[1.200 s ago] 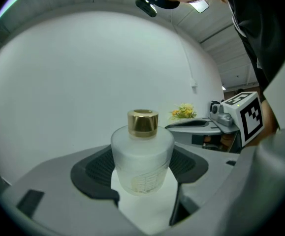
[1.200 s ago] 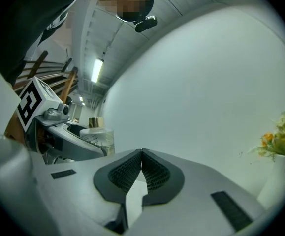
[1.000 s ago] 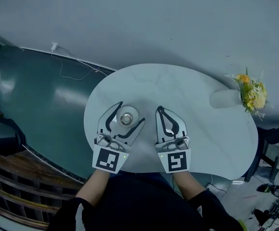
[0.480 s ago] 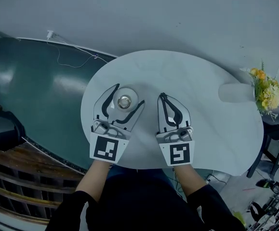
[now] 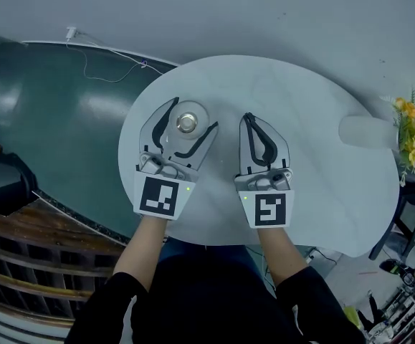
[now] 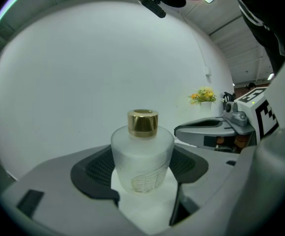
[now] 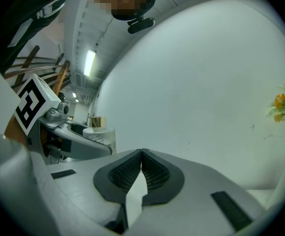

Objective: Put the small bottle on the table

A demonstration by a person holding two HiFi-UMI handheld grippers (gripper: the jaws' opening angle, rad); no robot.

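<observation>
Letting go too early is the main risk here. The left hand-held gripper [image 5: 193, 113] is clamped on the small bottle [image 6: 142, 162], with its two ribbed pads against the frosted sides. No view settles whether the base already rests on the bench [image 5: 304, 113] or hangs just above it. If the jaws part with a gap underneath, the bottle could drop and topple. Opening unevenly could drag it sideways, and drawing the hand-held gripper back before both pads are free could tip it toward the person. The right hand-held gripper [image 5: 251, 119] has its jaws pressed together on nothing and sits just beside the left one, so a careless swing from it could knock the bottle.

The head view gives what the gripper views cannot. It shows the bottle between the left jaws and well inside the bench edge, bare surface ahead of both hand-held grippers, and a vase of flowers [image 5: 413, 129] far off to the right of the right one. Only the left gripper view shows the pads meeting the glass below the gold cap [image 6: 142, 122]. The right gripper view confirms its own pads are closed and shows the bottle off to its left.
</observation>
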